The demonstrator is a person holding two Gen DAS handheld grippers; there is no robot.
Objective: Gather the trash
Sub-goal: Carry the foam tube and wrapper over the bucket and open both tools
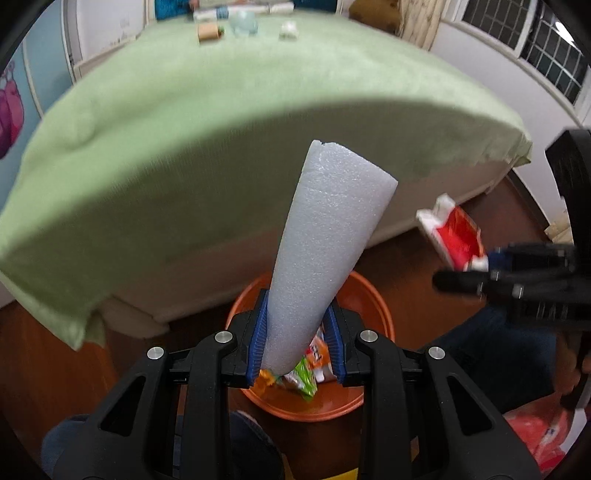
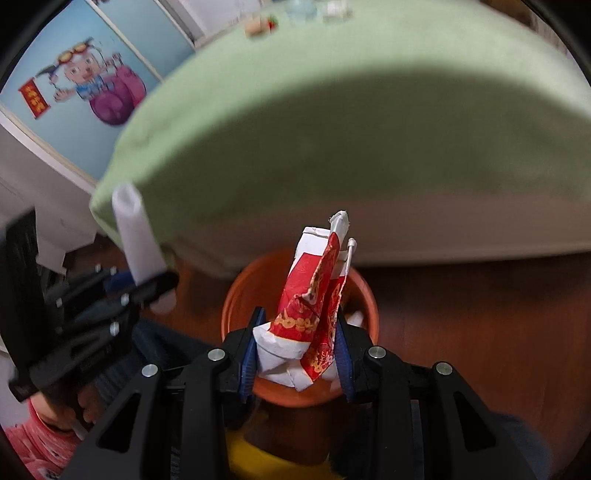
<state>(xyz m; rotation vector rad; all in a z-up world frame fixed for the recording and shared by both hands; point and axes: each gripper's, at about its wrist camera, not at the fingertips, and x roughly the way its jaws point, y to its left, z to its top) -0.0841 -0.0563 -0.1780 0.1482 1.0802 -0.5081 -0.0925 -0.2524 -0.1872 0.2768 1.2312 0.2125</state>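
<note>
The left gripper (image 1: 297, 332) has its blue-padded jaws nearly closed, pinching the narrow end of a rolled white foam sheet (image 1: 325, 236) that sticks out ahead of them. The right gripper (image 2: 295, 350) is likewise nearly closed, clamping a crumpled red and white paper carton (image 2: 310, 317) printed with gold patterns.

Both grippers point steeply down at an orange bin (image 1: 373, 295) standing on the floor just beside the bed. Colourful wrappers (image 1: 306, 373) already lie in the bottom of it.

This looks like the drop-off step. To do it well, the foam sheet's lower end should sit inside the rim before the jaws open, since the long light roll could tip and fall outside. The carton hangs roughly over the bin's centre and should drop cleanly. Releasing one item at a time would probably keep the two from knocking together.

Beyond the bin, a pale green blanket (image 1: 221, 147) covers the bed. More likely trash waits at its far edge: a cardboard tube (image 1: 208, 32), something pale blue-green and clear (image 1: 242, 23) and a small white object (image 1: 290, 29). The floor (image 1: 37, 369) is dark reddish wood. A cartoon poster (image 2: 85, 81) hangs on a blue wall, and a barred window (image 1: 535, 40) is opposite.
</note>
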